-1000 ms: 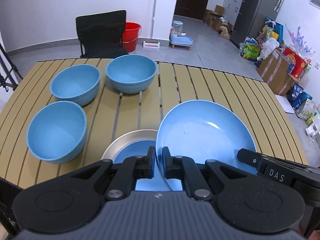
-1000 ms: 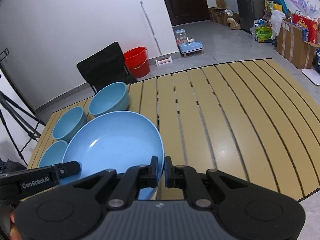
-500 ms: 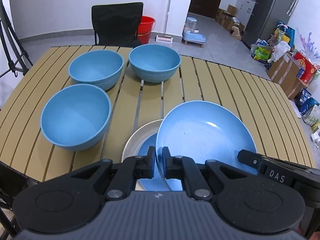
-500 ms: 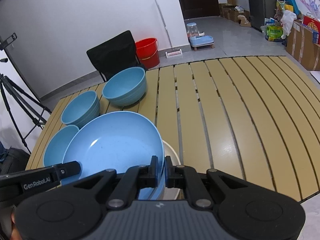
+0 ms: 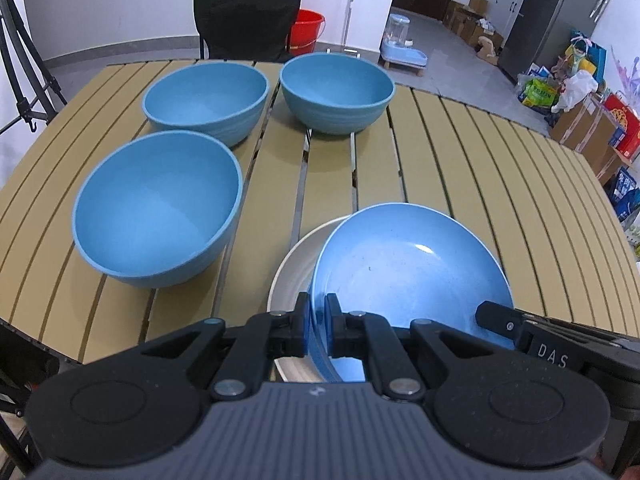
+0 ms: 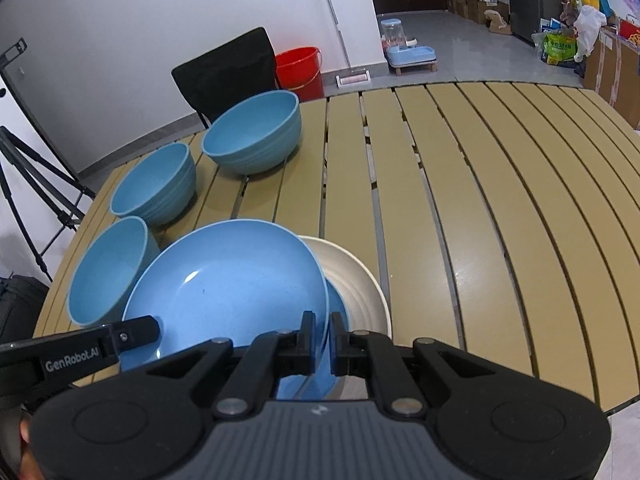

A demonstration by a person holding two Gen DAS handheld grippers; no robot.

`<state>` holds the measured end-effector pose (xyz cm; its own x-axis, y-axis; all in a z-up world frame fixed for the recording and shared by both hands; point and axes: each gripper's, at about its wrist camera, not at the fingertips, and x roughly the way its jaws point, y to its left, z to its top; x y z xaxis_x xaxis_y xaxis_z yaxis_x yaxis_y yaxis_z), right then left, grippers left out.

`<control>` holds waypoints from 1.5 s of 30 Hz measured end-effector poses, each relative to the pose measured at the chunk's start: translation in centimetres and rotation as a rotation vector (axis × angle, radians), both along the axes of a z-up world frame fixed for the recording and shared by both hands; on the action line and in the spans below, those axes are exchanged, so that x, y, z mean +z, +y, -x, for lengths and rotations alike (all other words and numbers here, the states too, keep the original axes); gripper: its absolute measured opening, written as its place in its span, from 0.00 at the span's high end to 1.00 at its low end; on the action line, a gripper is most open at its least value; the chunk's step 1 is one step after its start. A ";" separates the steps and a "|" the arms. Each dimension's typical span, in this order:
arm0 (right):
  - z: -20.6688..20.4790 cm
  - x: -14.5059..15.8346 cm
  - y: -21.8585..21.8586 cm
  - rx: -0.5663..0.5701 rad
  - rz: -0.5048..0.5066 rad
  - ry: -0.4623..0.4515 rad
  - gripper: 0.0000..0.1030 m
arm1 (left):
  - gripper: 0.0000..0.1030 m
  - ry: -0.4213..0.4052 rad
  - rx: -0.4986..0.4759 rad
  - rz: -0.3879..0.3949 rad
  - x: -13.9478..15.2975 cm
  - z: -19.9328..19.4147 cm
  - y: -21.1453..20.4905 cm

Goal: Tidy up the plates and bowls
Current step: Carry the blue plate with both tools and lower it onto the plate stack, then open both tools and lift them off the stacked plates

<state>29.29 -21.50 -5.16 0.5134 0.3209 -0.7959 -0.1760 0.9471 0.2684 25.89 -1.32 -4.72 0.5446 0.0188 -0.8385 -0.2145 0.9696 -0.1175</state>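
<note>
Both grippers pinch the same blue plate by opposite edges: the left gripper has its jaws pressed onto the plate's near left rim, and the right gripper has its jaws clamped on the near right rim. The plate is held tilted over a cream plate that lies on the near part of the slatted table; a second blue dish lies inside the cream one, mostly covered. Whether the held plate touches the stack beneath cannot be told. In the left wrist view the tip of the other gripper's finger shows at the plate's right edge. Three blue bowls stand upright on the left half of the table, apart from the plates: a near bowl just left of the cream plate, a far left bowl behind it, and a far right bowl beside that one. Beyond the far edge of the table stand a black chair and a red bucket against the white wall. The right half of the table is bare slats.
</note>
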 end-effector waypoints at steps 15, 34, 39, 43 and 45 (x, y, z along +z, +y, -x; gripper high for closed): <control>-0.3 -2.1 1.1 0.027 0.087 -0.019 0.93 | 0.92 -0.007 -0.048 -0.072 -2.2 -0.6 -1.1; 0.7 -2.0 3.2 0.085 0.268 -0.111 0.90 | 0.90 -0.025 -0.085 -0.134 -2.6 0.0 -2.3; 0.7 -2.1 3.2 0.083 0.276 -0.117 0.91 | 0.90 -0.021 -0.091 -0.135 -3.1 -0.1 -2.3; 0.8 -2.1 3.3 0.082 0.279 -0.121 0.87 | 0.90 -0.018 -0.103 -0.145 -3.3 -0.2 -2.6; 0.8 -2.2 3.2 0.082 0.274 -0.121 0.84 | 0.90 -0.012 -0.104 -0.145 -3.5 -0.2 -2.6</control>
<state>28.46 -18.29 -7.34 0.5907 0.1476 -0.7933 -0.2703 0.9625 -0.0222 26.10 -3.89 -8.21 0.5595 0.0823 -0.8247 -0.1118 0.9935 0.0233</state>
